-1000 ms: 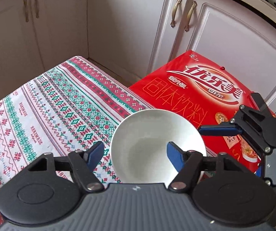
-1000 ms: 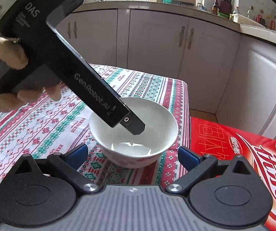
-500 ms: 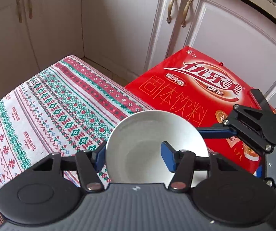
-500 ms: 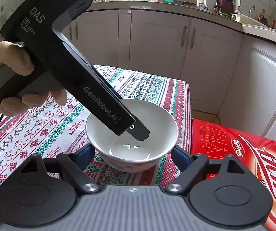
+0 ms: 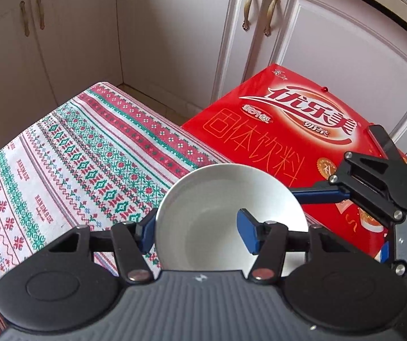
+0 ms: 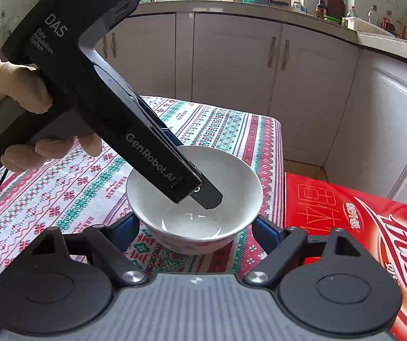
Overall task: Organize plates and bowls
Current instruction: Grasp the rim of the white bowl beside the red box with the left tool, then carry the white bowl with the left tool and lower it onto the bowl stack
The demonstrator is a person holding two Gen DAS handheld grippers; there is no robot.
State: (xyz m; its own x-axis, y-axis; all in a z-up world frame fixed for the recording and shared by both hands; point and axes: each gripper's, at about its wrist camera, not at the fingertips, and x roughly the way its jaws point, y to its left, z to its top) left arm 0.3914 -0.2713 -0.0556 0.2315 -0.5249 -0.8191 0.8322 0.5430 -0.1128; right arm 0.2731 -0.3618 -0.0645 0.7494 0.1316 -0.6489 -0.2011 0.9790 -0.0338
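Observation:
A white bowl (image 5: 226, 216) (image 6: 194, 196) sits on the patterned tablecloth near the table's right edge. My left gripper (image 5: 197, 231) straddles its near-left rim, one blue finger outside the wall and one inside, not pressed together. In the right wrist view the left gripper's black body (image 6: 135, 130) reaches down into the bowl from the upper left. My right gripper (image 6: 196, 230) is open with a blue finger on each side of the bowl, close to its outer wall. Contact cannot be told.
A red drink carton (image 5: 288, 130) (image 6: 359, 227) lies just right of the table edge. White kitchen cabinets (image 6: 231, 62) stand behind. The tablecloth (image 5: 70, 164) stretches left and back of the bowl. The right gripper's linkage (image 5: 379, 182) shows beside the bowl.
My left gripper has moved onto the bowl's rim, one finger going inside. My right gripper has come forward and its fingers have narrowed around the bowl. The bowl has stayed put.

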